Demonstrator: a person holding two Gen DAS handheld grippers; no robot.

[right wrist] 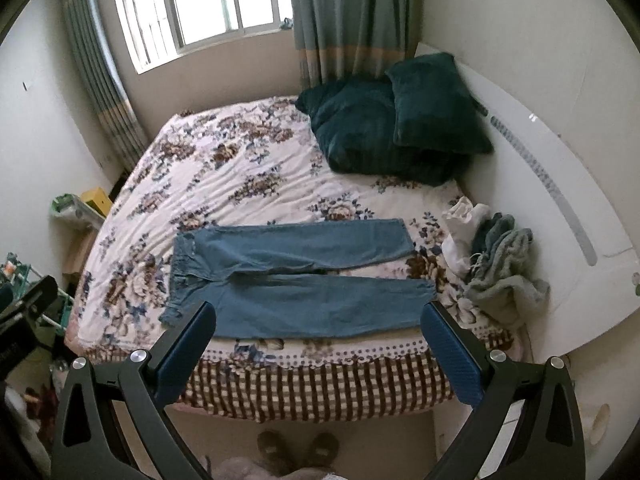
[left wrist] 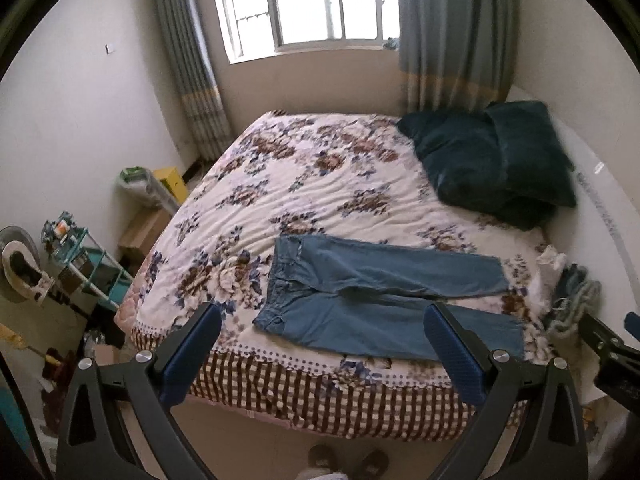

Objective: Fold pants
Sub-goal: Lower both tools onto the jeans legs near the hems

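Denim pants (left wrist: 372, 300) lie flat near the bed's (left wrist: 320, 184) front edge in the left wrist view, long axis running nine to three o'clock, waistband at nine; the left gripper (left wrist: 324, 320) hangs released at six o'clock, short of the near leg. From the right wrist, the pants (right wrist: 296, 280) lie likewise, cuffs at three; the right gripper (right wrist: 320, 316) gapes empty, likely nearer the cuffs.

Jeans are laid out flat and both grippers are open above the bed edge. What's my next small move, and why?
Probably lower both grippers onto the far leg: left gripper near the waistband, right gripper near the far hem. The jeans lie spread, legs apart and unfolded, and neither gripper holds anything.
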